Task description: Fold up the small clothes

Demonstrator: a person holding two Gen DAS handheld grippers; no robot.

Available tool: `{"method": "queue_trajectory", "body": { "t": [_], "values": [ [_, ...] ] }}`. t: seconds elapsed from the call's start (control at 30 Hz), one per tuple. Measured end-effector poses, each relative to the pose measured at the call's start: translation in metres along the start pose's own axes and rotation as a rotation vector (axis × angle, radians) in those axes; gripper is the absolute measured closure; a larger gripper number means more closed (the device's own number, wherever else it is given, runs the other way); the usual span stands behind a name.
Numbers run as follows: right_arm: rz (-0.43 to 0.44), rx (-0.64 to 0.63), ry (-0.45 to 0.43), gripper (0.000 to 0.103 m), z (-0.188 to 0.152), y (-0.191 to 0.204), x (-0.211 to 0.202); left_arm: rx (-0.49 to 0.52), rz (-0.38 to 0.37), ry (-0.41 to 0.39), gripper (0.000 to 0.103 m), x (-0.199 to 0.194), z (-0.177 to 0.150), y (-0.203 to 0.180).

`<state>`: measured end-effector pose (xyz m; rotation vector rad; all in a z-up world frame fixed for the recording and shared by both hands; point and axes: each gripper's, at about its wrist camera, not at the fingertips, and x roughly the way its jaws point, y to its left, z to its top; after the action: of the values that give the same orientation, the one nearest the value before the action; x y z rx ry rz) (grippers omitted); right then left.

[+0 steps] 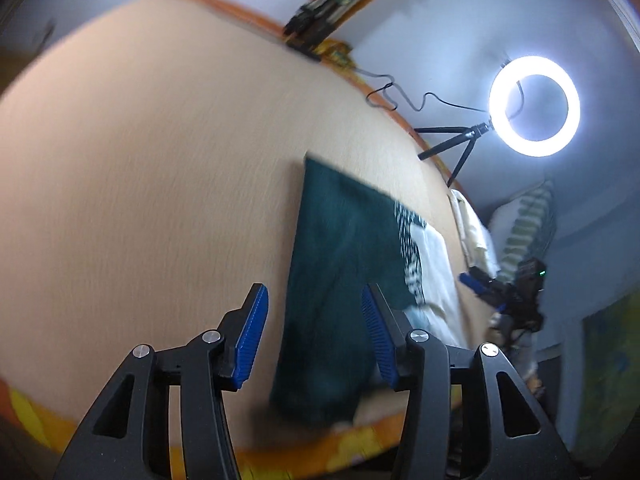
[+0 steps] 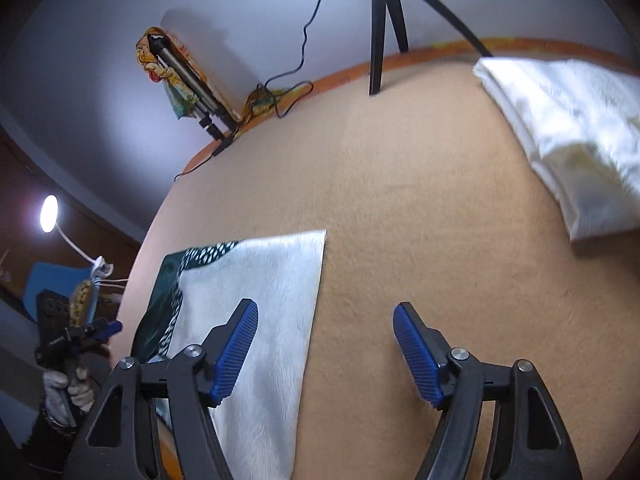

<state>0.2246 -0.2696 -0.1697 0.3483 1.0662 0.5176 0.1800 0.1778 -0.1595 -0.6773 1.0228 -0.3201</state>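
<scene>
While both released, left hand-held gripper [image 1: 315, 334] above cloth [image 1: 340, 280], right hand-held gripper [image 2: 326, 350] beside it

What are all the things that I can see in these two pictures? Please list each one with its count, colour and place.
garment: one, dark green and white, flat on the table near its front edge
folded cloth: one stack, white and cream, at the table's far right
table: one, tan top with orange rim
ring light: one, lit white, on a black tripod at the table's back edge
cable: one, black, along the wall to the back edge
desk lamp: one, white, lit, off the table's left side
left tongs: one, black with blue pads, open above the garment's green part
right tongs: one, black with blue pads, open over the garment's white edge
</scene>
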Motion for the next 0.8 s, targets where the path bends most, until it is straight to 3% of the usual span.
{"method": "queue_trajectory", "body": {
  "t": [0.1,0.27,0.37,0.57,0.8],
  "values": [
    [0.057,0.035,0.039,0.029,-0.004,-0.006,0.003,-0.083,-0.057,0.03,0.055,0.0,-0.018,0.014],
    [0.158,0.084,0.071,0.029,-0.006,-0.013,0.01,-0.13,-0.095,0.093,0.055,0.015,-0.03,0.019],
    [0.217,0.102,0.083,0.029,-0.006,-0.014,0.014,-0.139,-0.143,0.089,0.05,0.019,-0.033,0.018],
    [0.298,0.077,0.107,0.03,-0.006,-0.001,0.033,-0.114,-0.205,0.12,0.05,0.035,-0.031,0.006],
    [0.33,0.032,0.124,0.049,-0.004,0.017,0.057,-0.068,-0.24,0.142,0.05,0.052,-0.025,-0.01]
  ]
}}
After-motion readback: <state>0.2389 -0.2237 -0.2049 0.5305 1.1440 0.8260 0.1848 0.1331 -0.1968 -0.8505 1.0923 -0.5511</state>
